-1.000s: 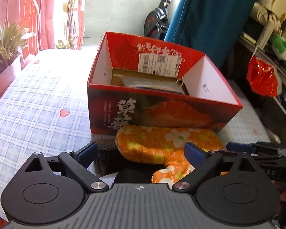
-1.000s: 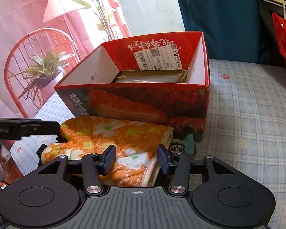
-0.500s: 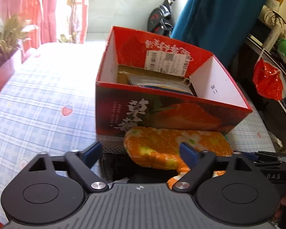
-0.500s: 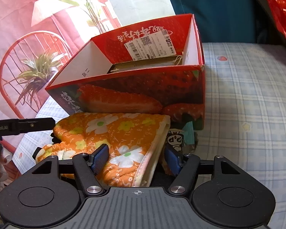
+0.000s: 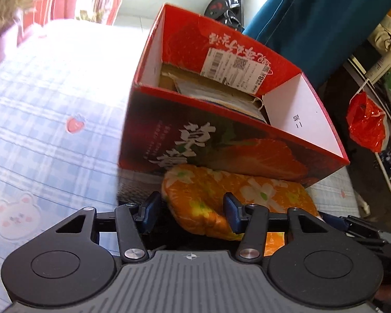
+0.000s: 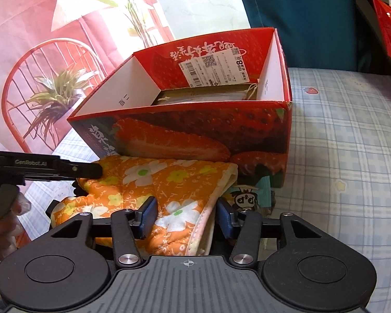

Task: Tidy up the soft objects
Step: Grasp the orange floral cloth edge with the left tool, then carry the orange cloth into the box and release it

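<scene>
One orange flowered oven mitt (image 5: 237,198) in front of me, lying on the checked cloth (image 5: 52,135) and pressed up against the near wall of one red strawberry box (image 5: 221,146). I count two grippers on it. My left gripper (image 5: 193,215) has its jaws closing around the mitt's rounded end: the right pad looks to be touching the fabric, the left pad stands just clear of it, so no grip on that side. My right gripper (image 6: 186,217) is at the cuff end, where the pale trim runs, and its jaws are closing too; the fabric bulges between both pads and looks pinched. From the right wrist camera I can see the left gripper's black finger (image 6: 73,168) reaching in over the far end of the mitt, with a hand (image 6: 5,224) on its handle at the frame's edge.

Inside the box: one white shipping label (image 6: 211,69) stuck on the far wall, and flat packets lying on the bottom; I cannot tell how many. Under the mitt's cuff, one cartoon-printed item (image 6: 245,198) peeks out. One red plastic bag (image 5: 367,125) hangs well off to the right.
</scene>
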